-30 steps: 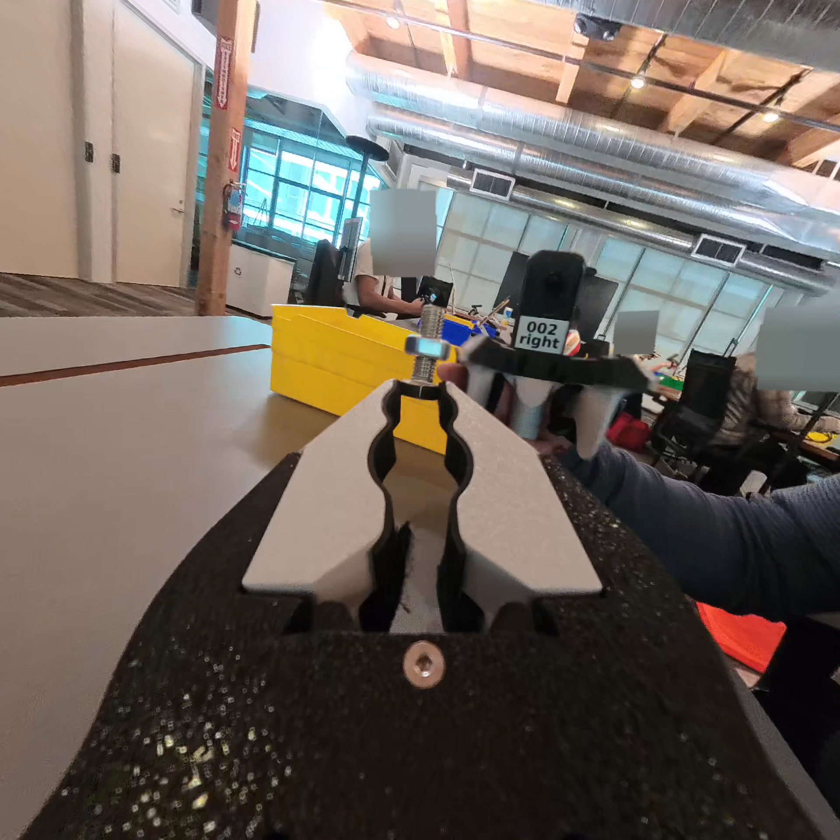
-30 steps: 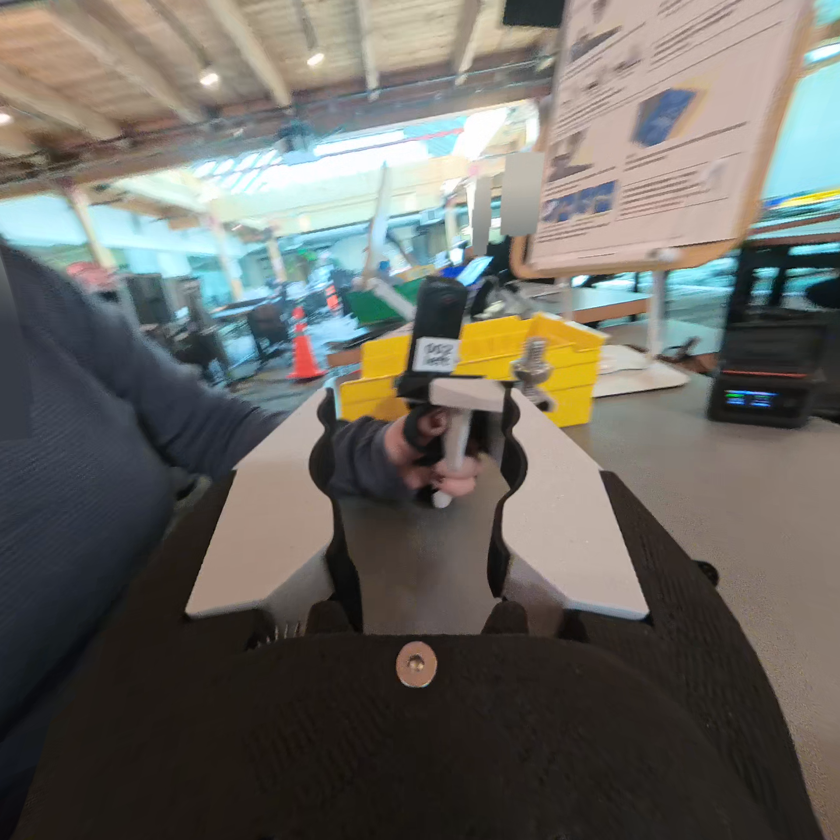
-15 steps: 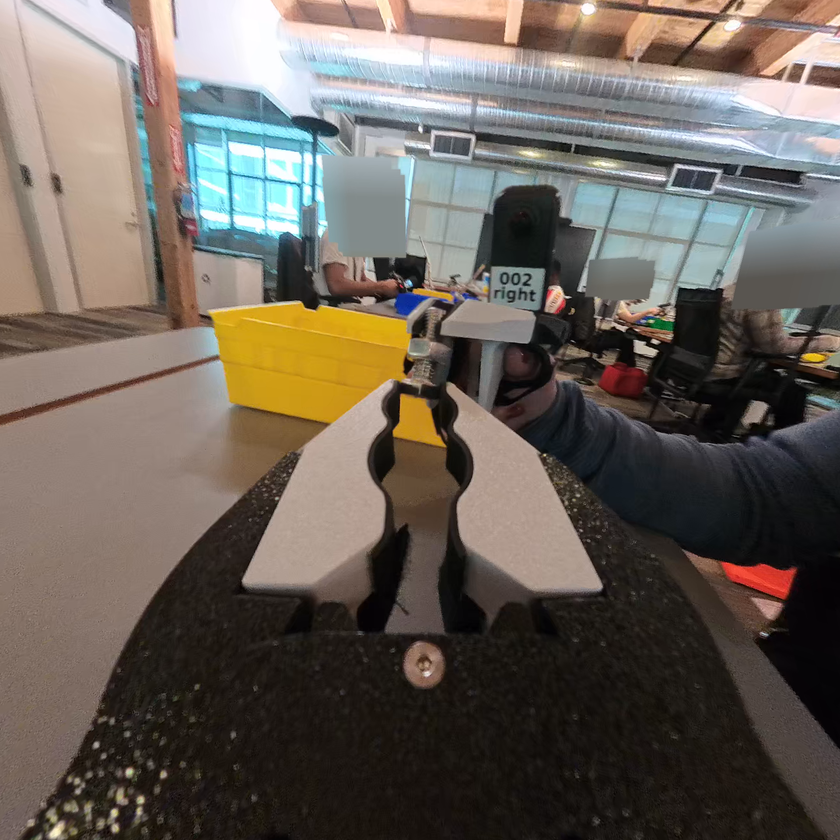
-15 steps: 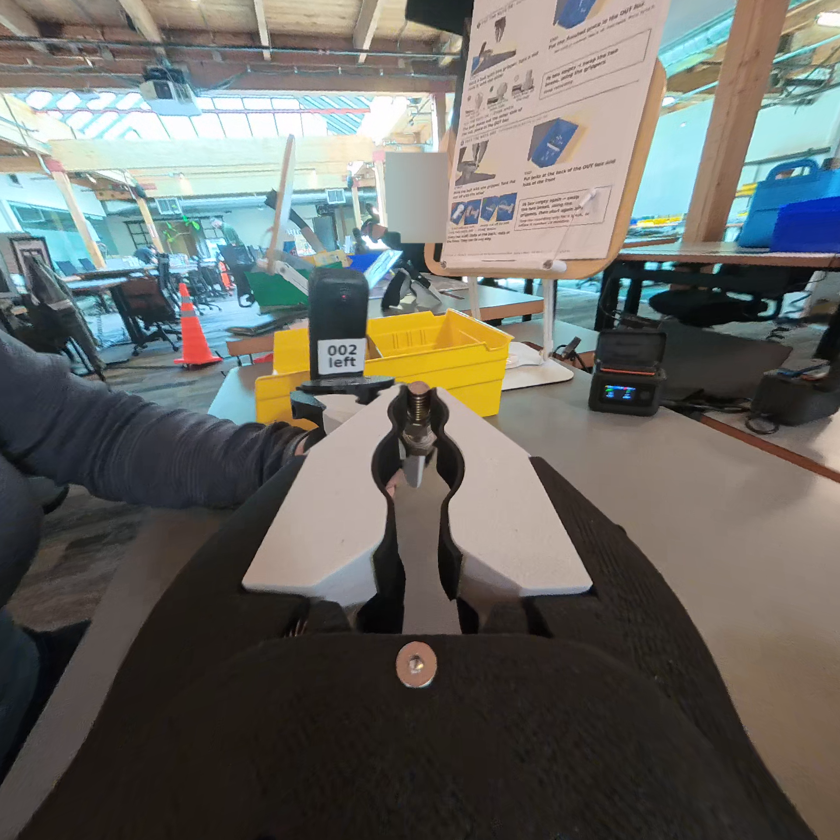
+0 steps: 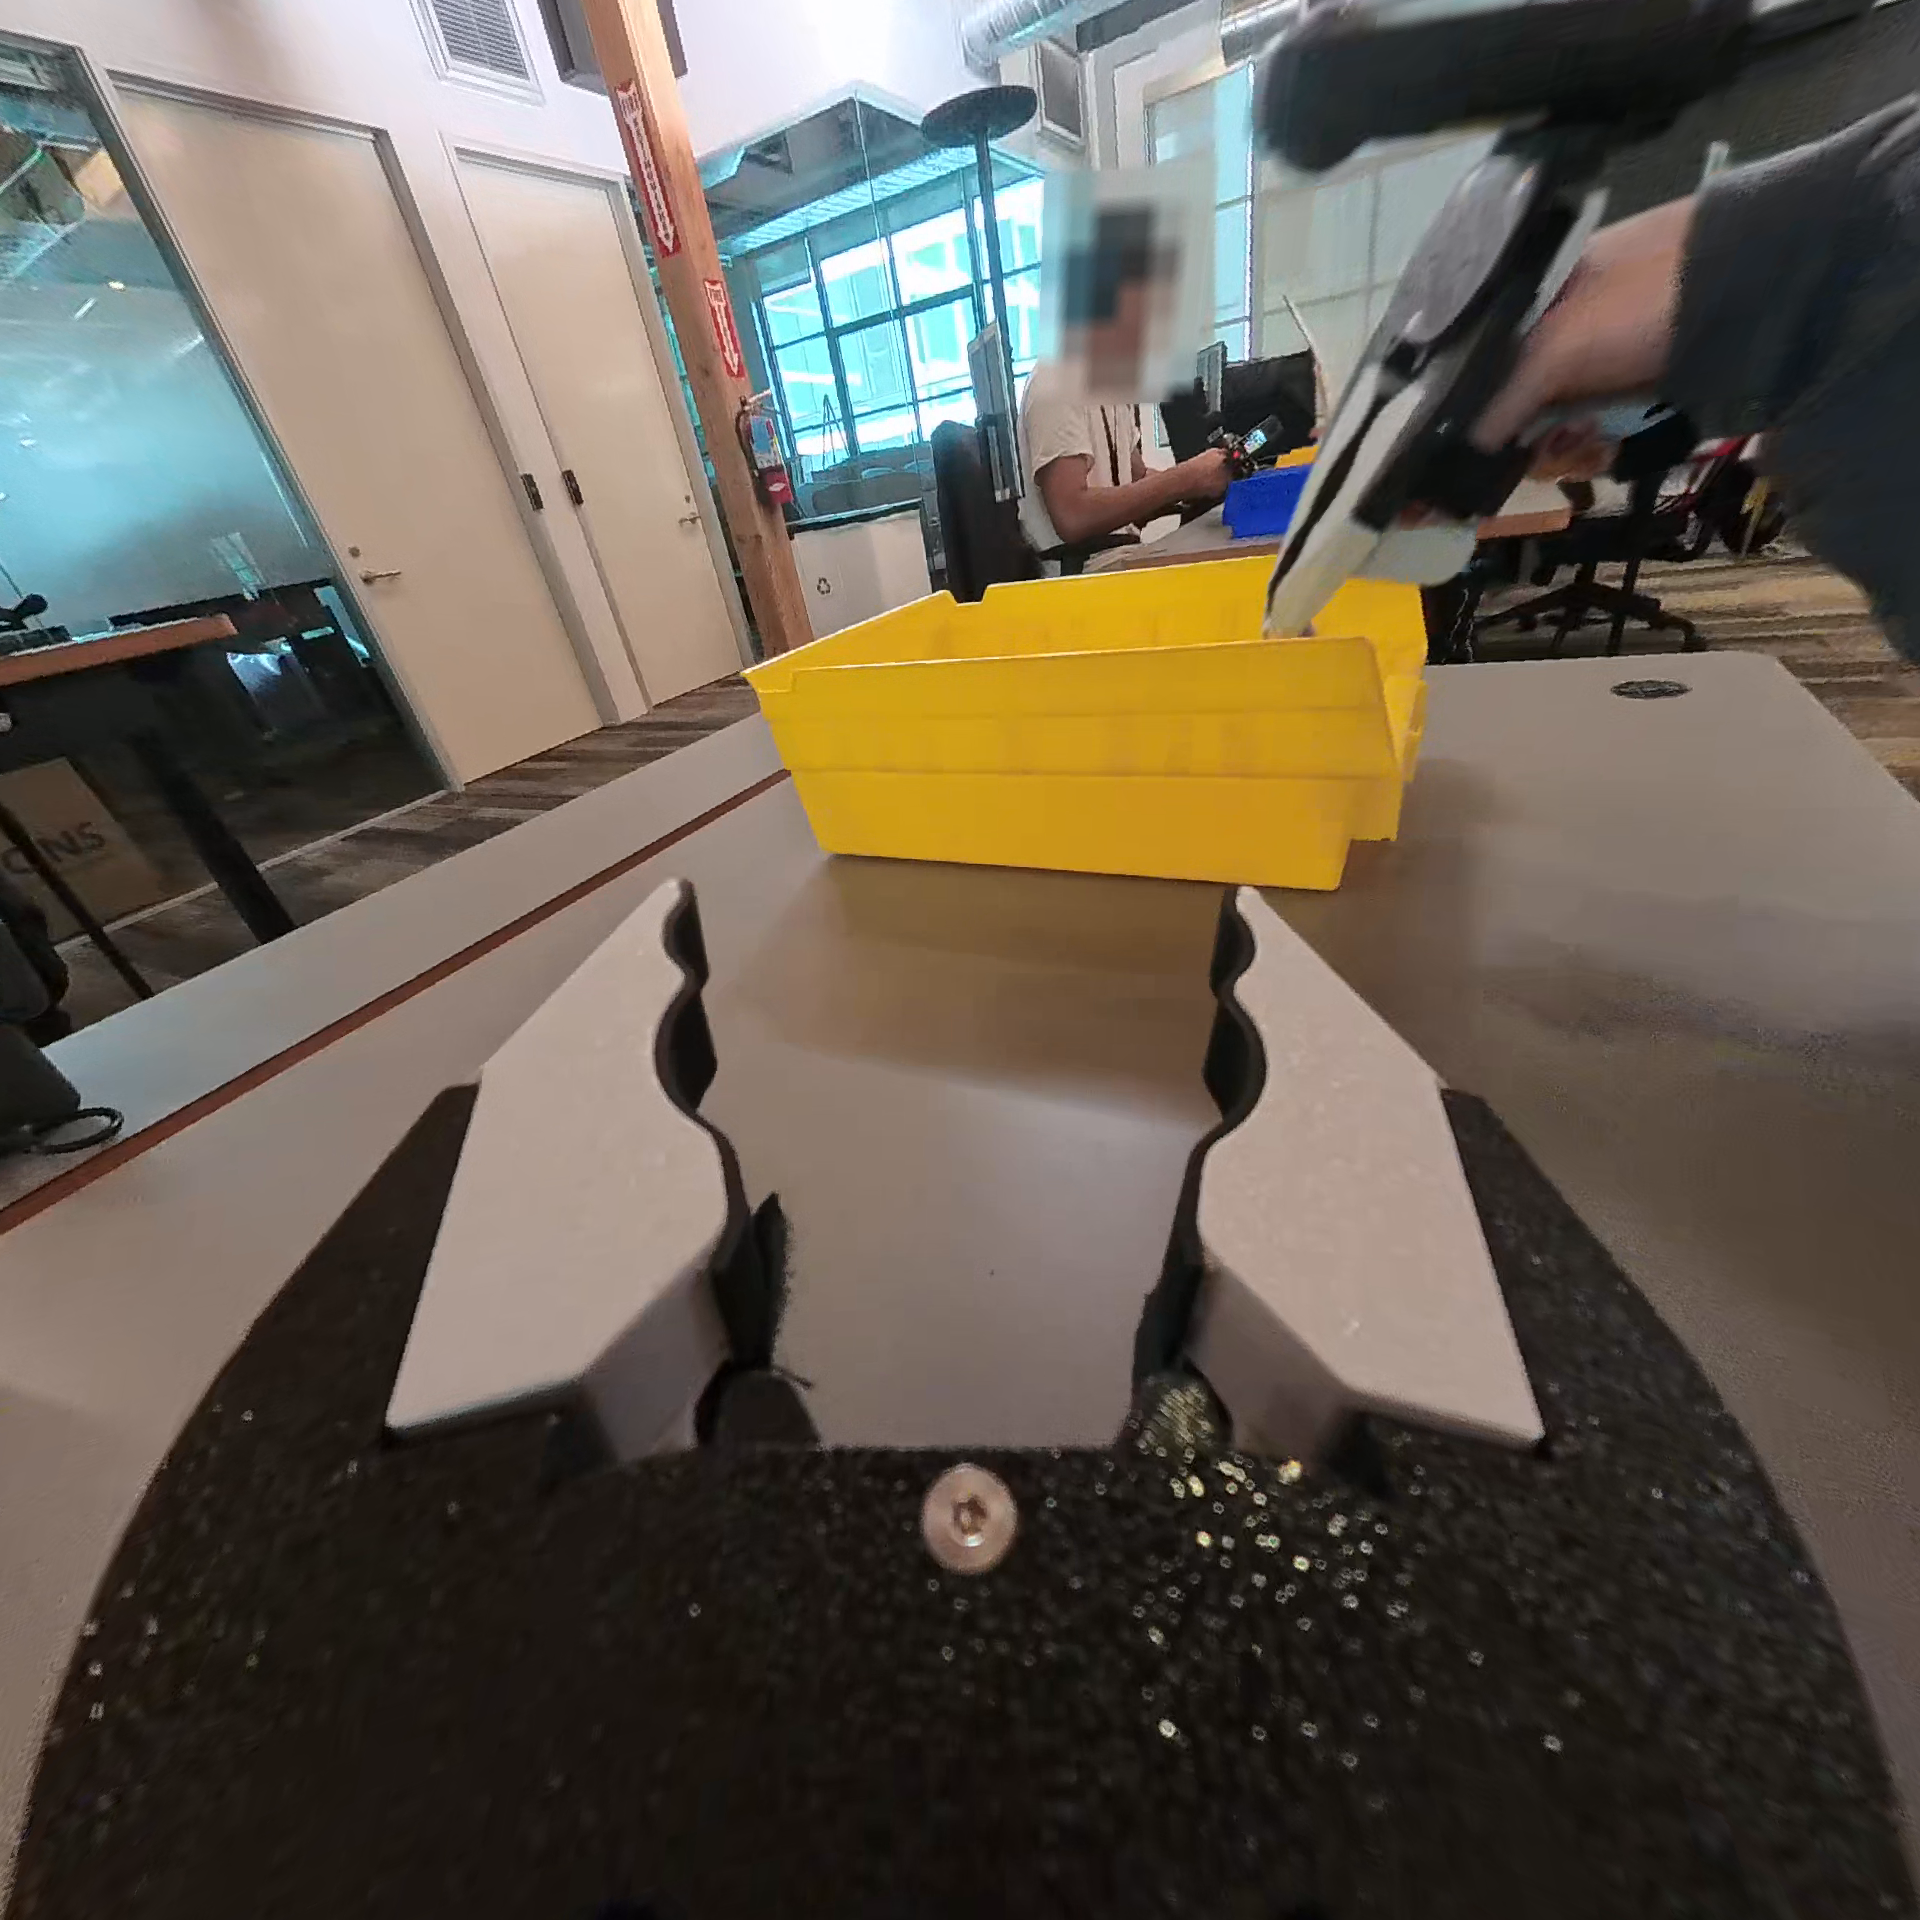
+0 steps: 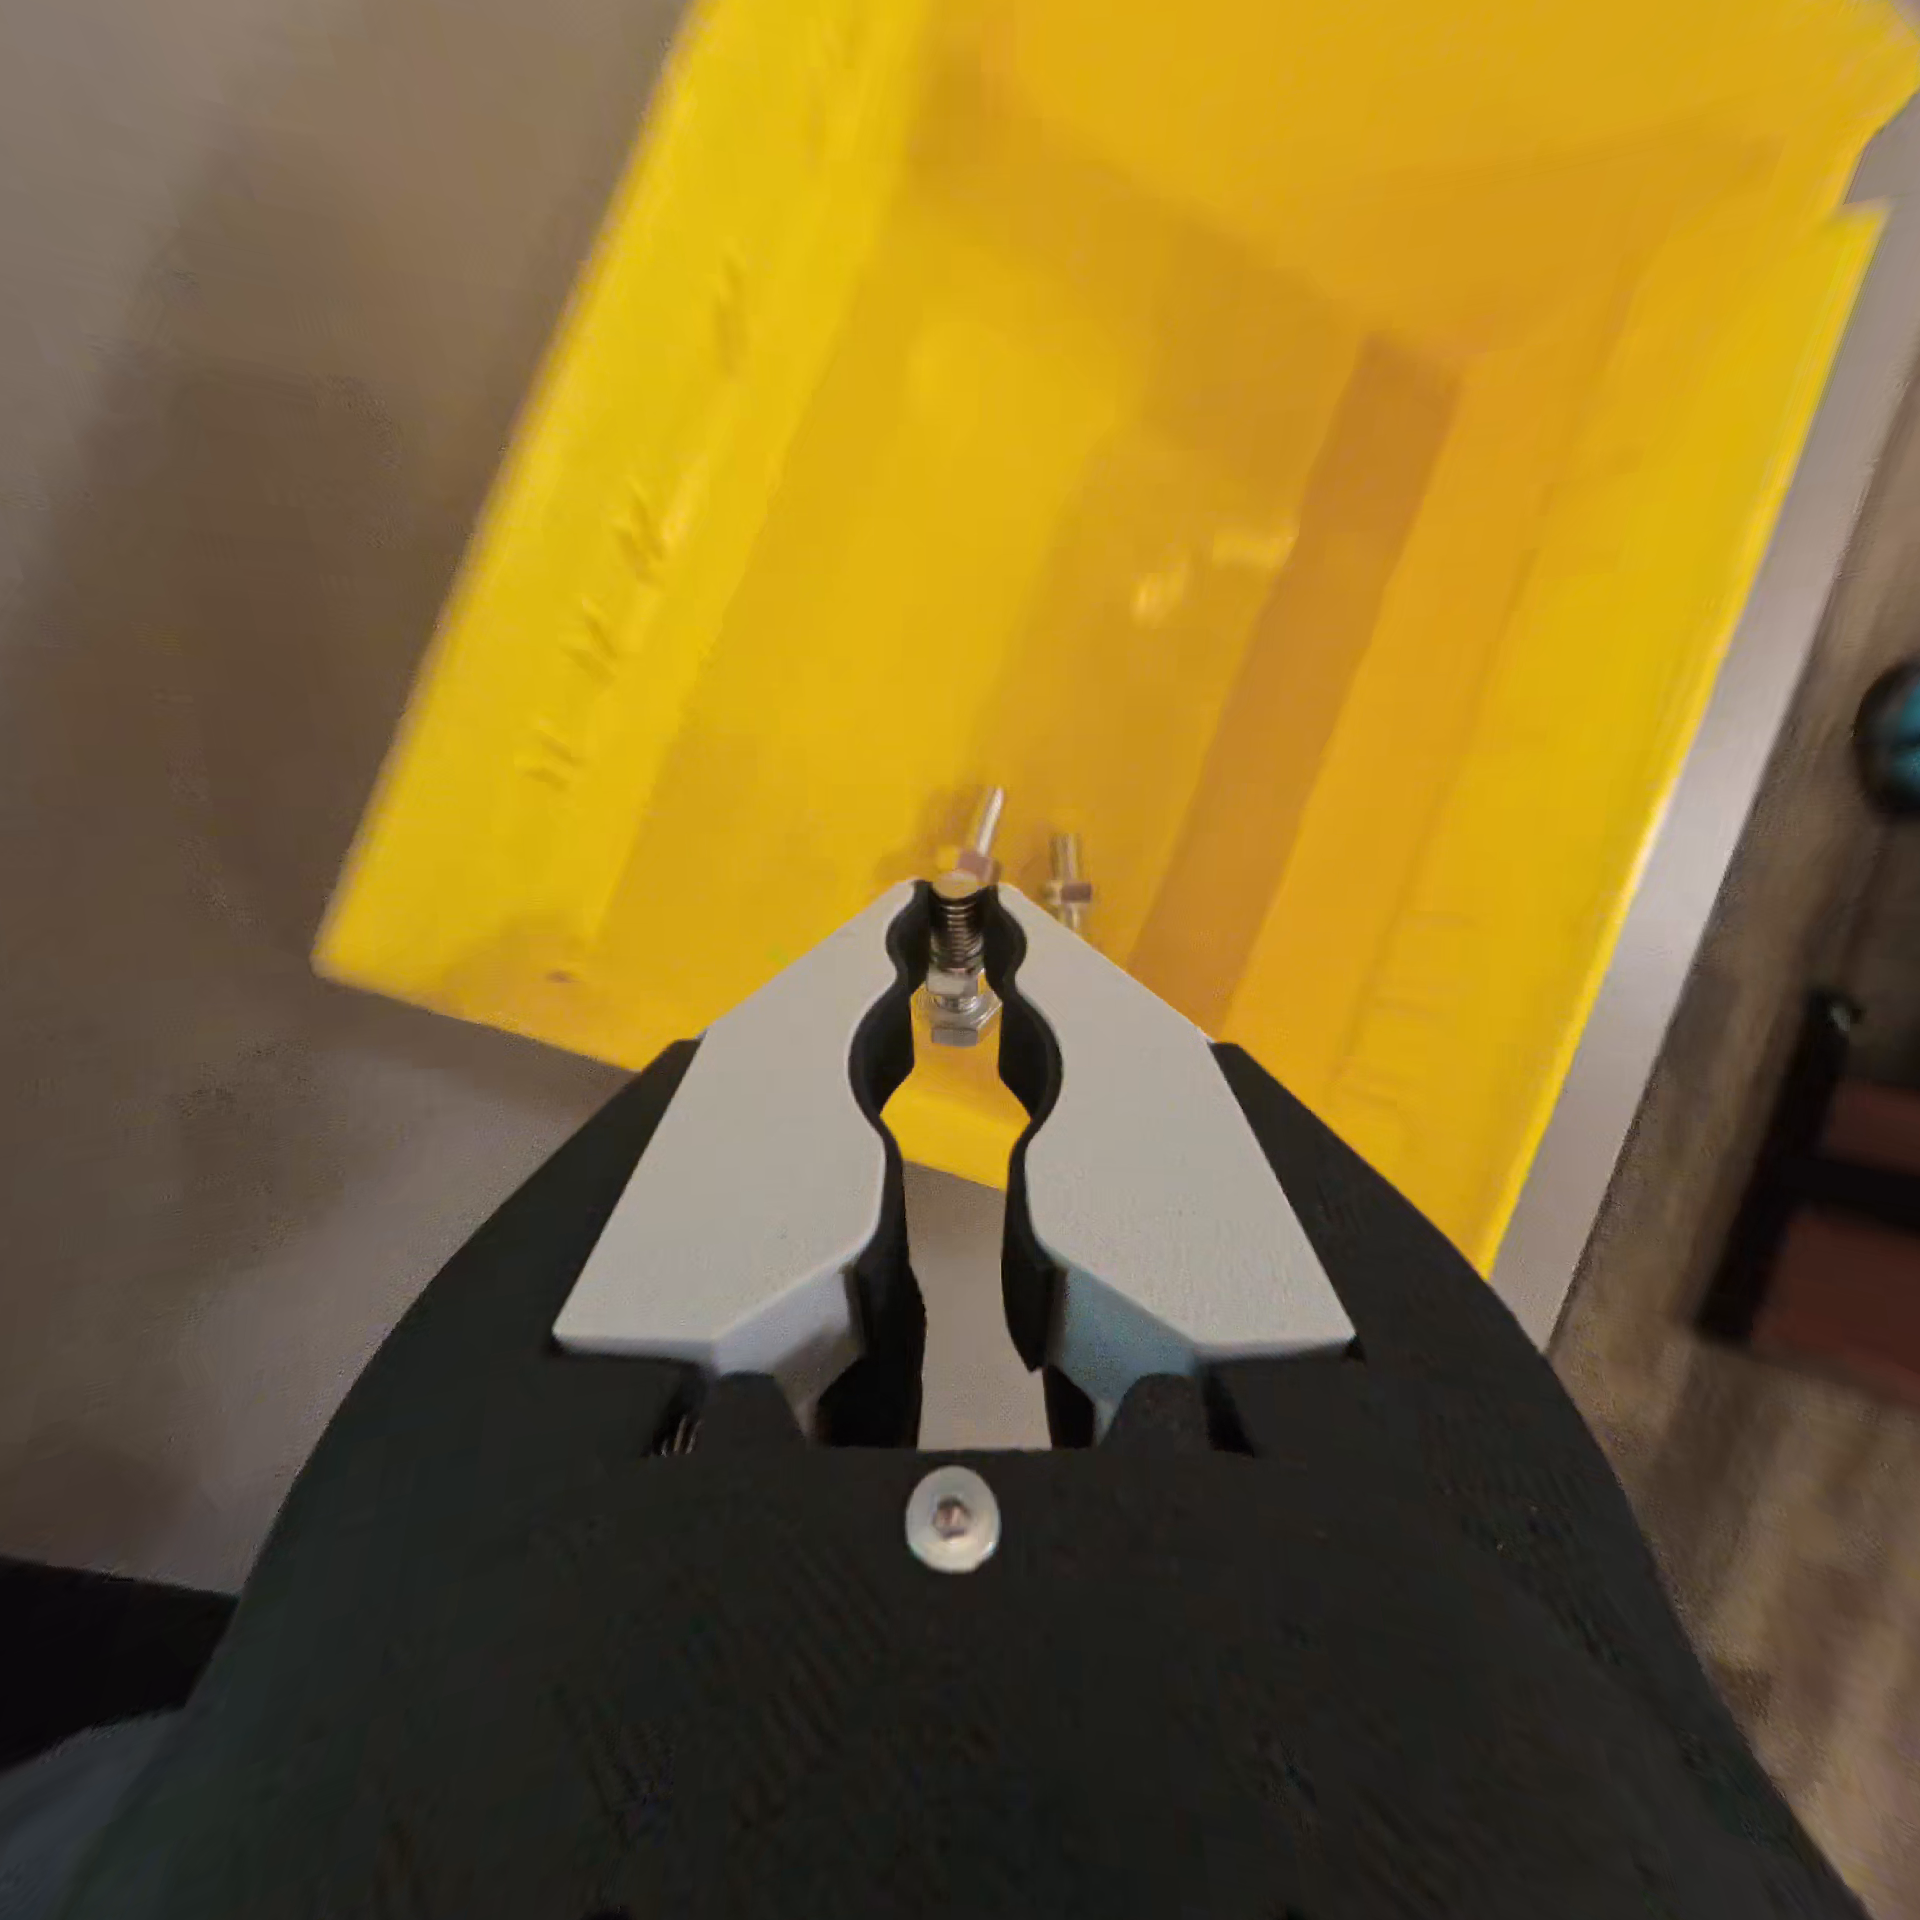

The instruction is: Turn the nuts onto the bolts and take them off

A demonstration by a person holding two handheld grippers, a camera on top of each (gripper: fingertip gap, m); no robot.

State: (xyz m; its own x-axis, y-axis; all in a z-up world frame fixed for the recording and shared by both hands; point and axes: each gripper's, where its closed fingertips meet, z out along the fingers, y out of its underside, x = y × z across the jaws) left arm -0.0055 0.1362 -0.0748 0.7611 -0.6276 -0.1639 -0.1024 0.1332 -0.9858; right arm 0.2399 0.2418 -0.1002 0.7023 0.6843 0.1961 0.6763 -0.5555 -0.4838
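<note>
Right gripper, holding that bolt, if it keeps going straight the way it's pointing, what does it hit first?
Probably the floor of the yellow bin. The right gripper, shut on the bolt, points down into it, and two loose bolts lie just ahead near its tips. Depth is hard to judge, so it may touch those first.

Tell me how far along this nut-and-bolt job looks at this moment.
Done: a silver hex nut sits threaded on the steel bolt.
In hand: the right gripper is shut on that bolt, tilted down over the yellow plastic bin, where two more bolts with nuts lie.
Left: releasing it, probably into the bin. The left gripper is open and empty above the grey table.
</note>
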